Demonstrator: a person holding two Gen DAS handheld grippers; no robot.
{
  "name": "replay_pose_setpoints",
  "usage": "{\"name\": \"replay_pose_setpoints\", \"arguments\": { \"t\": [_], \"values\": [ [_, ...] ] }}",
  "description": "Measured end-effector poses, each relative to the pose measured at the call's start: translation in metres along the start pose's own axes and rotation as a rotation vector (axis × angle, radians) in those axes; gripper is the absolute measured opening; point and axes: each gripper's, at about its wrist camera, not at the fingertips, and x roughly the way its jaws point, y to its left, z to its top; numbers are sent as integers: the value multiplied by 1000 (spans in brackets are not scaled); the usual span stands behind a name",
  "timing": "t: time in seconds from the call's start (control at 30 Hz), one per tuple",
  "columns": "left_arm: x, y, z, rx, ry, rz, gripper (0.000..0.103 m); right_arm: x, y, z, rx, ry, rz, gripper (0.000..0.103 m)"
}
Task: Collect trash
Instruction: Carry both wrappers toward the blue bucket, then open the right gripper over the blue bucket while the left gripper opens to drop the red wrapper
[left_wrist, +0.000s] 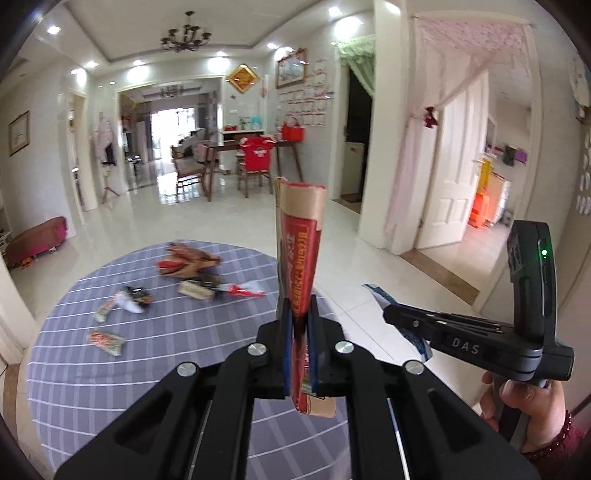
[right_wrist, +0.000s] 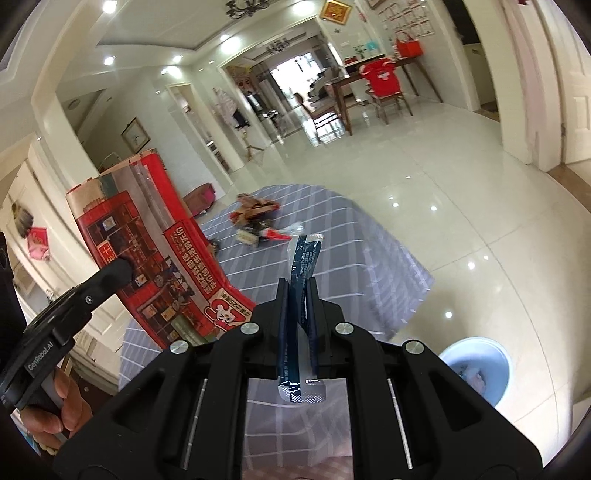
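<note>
My left gripper (left_wrist: 298, 308) is shut on a flattened red and tan cardboard package (left_wrist: 301, 236) that stands up between its fingers. From the right wrist view the same package (right_wrist: 147, 240) shows broadside at the left, with the left gripper (right_wrist: 123, 271) clamped on it. My right gripper (right_wrist: 298, 291) is shut on a dark blue sachet (right_wrist: 303, 258). It also appears at the right of the left wrist view as the right gripper (left_wrist: 384, 310), the sachet (left_wrist: 376, 291) sticking out. Several loose wrappers (left_wrist: 192, 269) lie on the round table's grey checked cloth (left_wrist: 110, 369).
A light blue bin (right_wrist: 480, 365) with crumpled waste stands on the glossy tile floor (right_wrist: 461, 203) to the right of the table. A dining table with chairs (left_wrist: 255, 166) stands far back. White doors (left_wrist: 454, 184) are at the right. A hand (left_wrist: 517, 402) holds the right gripper's handle.
</note>
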Motion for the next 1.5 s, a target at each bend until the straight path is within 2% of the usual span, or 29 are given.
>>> {"name": "replay_pose_setpoints", "arguments": {
  "t": [0.1,0.2,0.33,0.4,0.43,0.47,0.63,0.9,1.2,1.27,1.3,1.33,1.4,1.5],
  "values": [
    [20,-32,-2,36,20,-54,6,-11,-25,-4,32,-8,-37,10],
    [44,-64,-4,70,43,-111,6,-24,-60,-13,82,-16,-110,10],
    [74,-104,-9,122,53,-143,6,-32,-104,-24,148,-19,-195,12],
    [93,-120,-11,136,76,-165,6,-27,-122,-28,173,-5,-224,30],
    [101,-126,-13,139,91,-175,6,-24,-137,-31,202,13,-245,60],
    [109,-132,-18,146,107,-181,6,-23,-148,-36,228,14,-268,65],
    [140,-150,-32,179,173,-198,6,-29,-179,-50,289,37,-302,65],
    [172,-172,-48,204,250,-228,7,-40,-181,-57,290,9,-326,65],
    [185,-196,-45,217,262,-272,8,-62,-176,-51,301,-103,-387,65],
    [188,-200,-43,207,254,-280,13,-68,-175,-51,304,-137,-396,65],
    [191,-202,-42,201,259,-285,23,-70,-178,-49,307,-148,-401,65],
    [194,-203,-41,201,272,-279,51,-74,-177,-50,310,-163,-408,65],
    [196,-203,-41,212,269,-208,68,-79,-181,-52,320,-169,-419,66],
    [192,-198,-42,198,273,-238,69,-78,-182,-54,331,-154,-419,66]
  ]
}}
